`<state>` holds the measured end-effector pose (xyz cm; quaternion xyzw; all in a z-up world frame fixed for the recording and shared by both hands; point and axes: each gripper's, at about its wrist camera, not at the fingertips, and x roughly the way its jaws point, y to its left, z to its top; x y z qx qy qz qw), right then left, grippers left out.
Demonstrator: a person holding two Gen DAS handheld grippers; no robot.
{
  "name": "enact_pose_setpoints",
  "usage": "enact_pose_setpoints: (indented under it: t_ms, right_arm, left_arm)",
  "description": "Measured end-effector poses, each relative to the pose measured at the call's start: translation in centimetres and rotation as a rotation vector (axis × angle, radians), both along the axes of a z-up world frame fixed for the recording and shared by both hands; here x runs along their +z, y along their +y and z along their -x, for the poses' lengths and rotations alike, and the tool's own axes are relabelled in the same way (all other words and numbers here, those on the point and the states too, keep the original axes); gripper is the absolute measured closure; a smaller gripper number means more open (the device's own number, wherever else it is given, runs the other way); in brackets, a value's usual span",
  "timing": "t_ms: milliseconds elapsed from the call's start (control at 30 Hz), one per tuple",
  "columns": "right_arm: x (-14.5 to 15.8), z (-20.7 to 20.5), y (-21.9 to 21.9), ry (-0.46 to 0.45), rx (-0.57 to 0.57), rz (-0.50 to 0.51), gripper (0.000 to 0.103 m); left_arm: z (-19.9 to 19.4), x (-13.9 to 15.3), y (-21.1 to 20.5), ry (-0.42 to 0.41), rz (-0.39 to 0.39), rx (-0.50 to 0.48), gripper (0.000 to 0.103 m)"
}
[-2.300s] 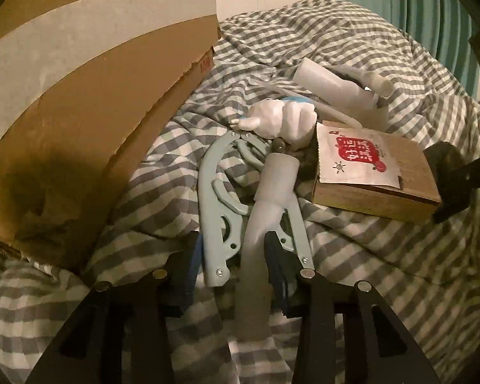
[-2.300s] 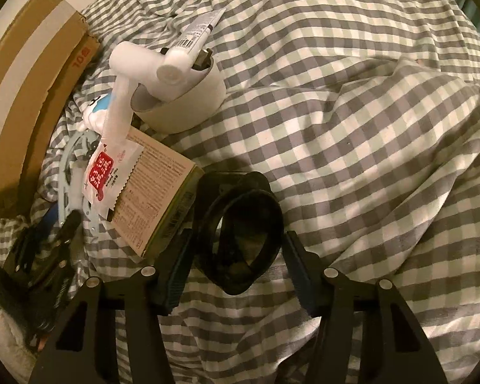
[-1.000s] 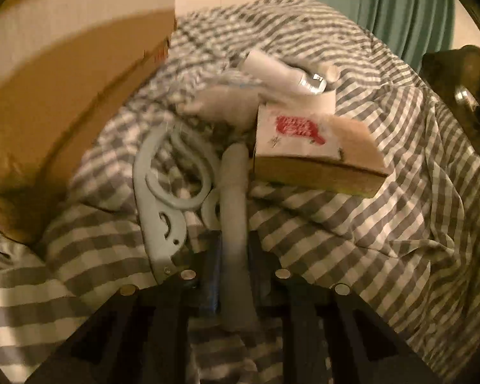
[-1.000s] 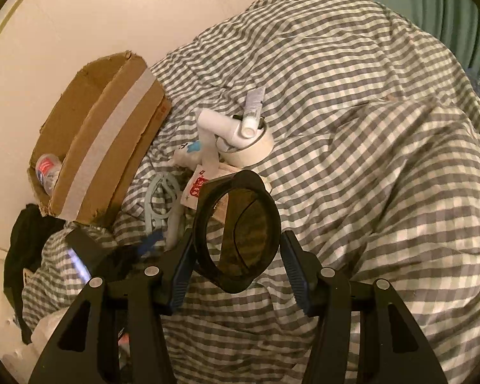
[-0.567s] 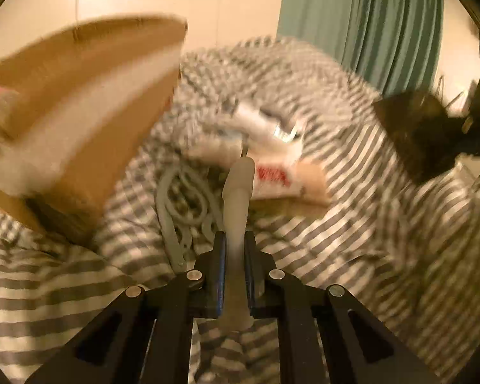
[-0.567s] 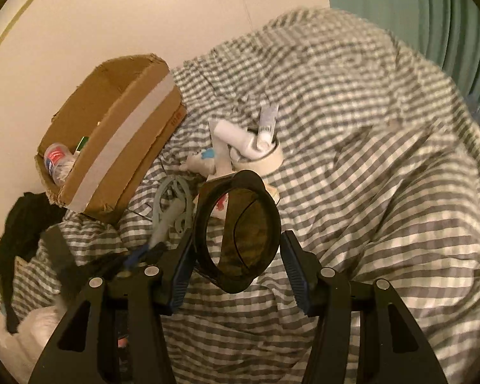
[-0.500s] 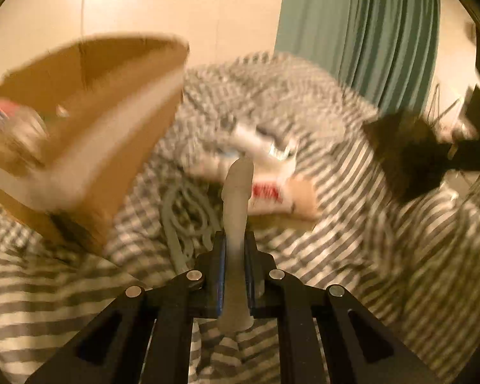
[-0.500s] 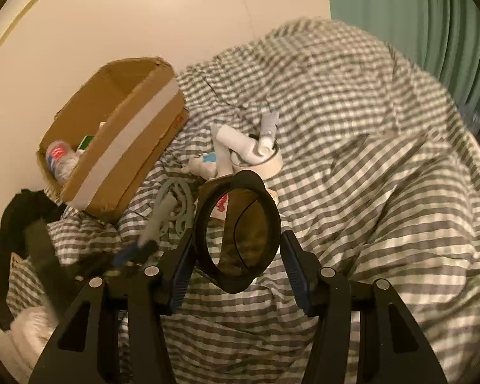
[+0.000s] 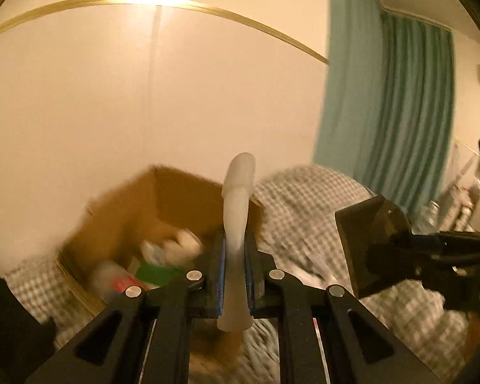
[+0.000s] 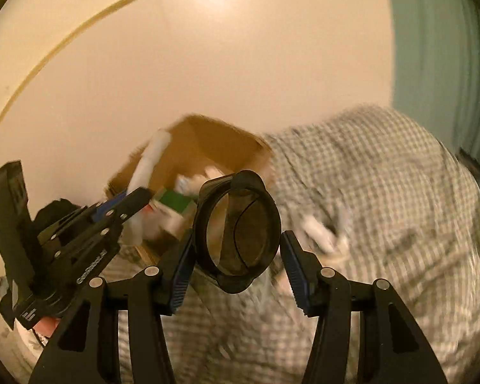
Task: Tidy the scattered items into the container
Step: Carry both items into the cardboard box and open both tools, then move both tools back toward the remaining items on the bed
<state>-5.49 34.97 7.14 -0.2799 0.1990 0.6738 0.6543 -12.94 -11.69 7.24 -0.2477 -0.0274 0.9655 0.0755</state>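
A cream wall and teal curtain point(image 9: 400, 121) backed the checked bed point(image 10: 384, 192), where the cardboard box point(image 9: 182, 198) sat open-topped to take the clutter. The left tongs point(image 9: 236, 268), nearly closed, pinched a pale handle point(image 9: 238, 211) upright above it; the right tongs point(image 10: 236, 252), half open, carried a dark cup point(image 10: 240, 227) beside the box, apparently for dropping in.

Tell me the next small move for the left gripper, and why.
Probably carry the tube a little further forward over the box, then open the fingers. The left gripper is shut on the tube, raised in front of the open box, whose mouth lies just ahead and below.
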Motion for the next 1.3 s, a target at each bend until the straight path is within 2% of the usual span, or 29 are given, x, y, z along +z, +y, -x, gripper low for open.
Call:
enact_pose_setpoints:
  t_ms: [100, 267, 467, 500, 533, 567, 600, 667, 733, 767, 933, 1033, 1100, 1133, 1233, 1300]
  right_arm:
    - [0.4, 2.6, 4.0, -0.003, 0.065, -0.018, 0.051]
    - [-2.0, 5.1, 11.3, 0.015, 0.119, 0.011, 0.051]
    - [-4.8, 6.0, 17.6, 0.041, 0.104, 0.039, 0.049]
    - [-5.0, 5.9, 18.1, 0.062, 0.105, 0.043, 0.048]
    - [-5.1, 5.8, 18.6, 0.088, 0.105, 0.046, 0.042]
    - [-5.0, 5.5, 18.6, 0.104, 0.099, 0.045, 0.037]
    - [-4.9, 5.3, 18.5, 0.118, 0.095, 0.035, 0.036]
    - [-4.3, 5.0, 17.7, 0.120, 0.101, 0.021, 0.035]
    - [-3.4, 4.4, 16.2, 0.105, 0.100, 0.003, 0.035]
    - [-2.9, 3.9, 15.4, 0.099, 0.097, -0.005, 0.035]
    - [-0.5, -0.5, 8.5, 0.036, 0.031, -0.017, 0.035]
    - [0.4, -4.0, 3.5, -0.014, -0.027, -0.028, 0.035]
    - [0.3, -6.4, 0.5, -0.035, -0.069, -0.020, 0.035]
    - [0.1, -7.7, -0.8, -0.040, -0.089, -0.010, 0.035]
    - [-1.0, -11.1, -3.6, -0.038, -0.136, 0.025, 0.035]
    - [-2.1, -13.1, -4.8, -0.028, -0.153, 0.042, 0.035]
  left_arm:
    - [3.2, -0.5, -2.8, -0.001, -0.002, 0.064, 0.093]
    - [6.7, -3.8, -6.4, -0.058, -0.001, 0.132, 0.093]
    - [8.4, -5.2, -8.0, -0.090, 0.011, 0.126, 0.090]
    - [8.5, -5.4, -8.0, -0.093, 0.015, 0.120, 0.088]
    - [8.4, -5.5, -7.8, -0.099, 0.022, 0.121, 0.085]
    - [8.4, -5.7, -7.4, -0.109, 0.036, 0.128, 0.079]
    - [8.3, -5.8, -7.1, -0.114, 0.049, 0.130, 0.072]
    - [7.5, -5.4, -6.5, -0.092, 0.077, 0.152, 0.030]
    - [6.0, -4.7, -6.0, -0.040, 0.098, 0.177, 0.013]
    - [4.9, -4.3, -5.7, -0.016, 0.105, 0.182, 0.010]
    - [0.2, -3.5, -4.2, 0.018, 0.089, 0.158, 0.008]
    - [-2.5, -2.7, -1.1, 0.024, 0.051, 0.116, 0.008]
    - [-4.3, -2.4, 1.7, 0.015, 0.032, 0.063, 0.006]
    - [-5.0, -2.5, 2.6, 0.001, 0.028, 0.050, 0.001]
    - [-7.2, -3.8, 6.1, -0.030, -0.001, -0.002, 0.000]
    - [-7.5, -5.6, 7.8, -0.082, 0.013, -0.015, 0.000]
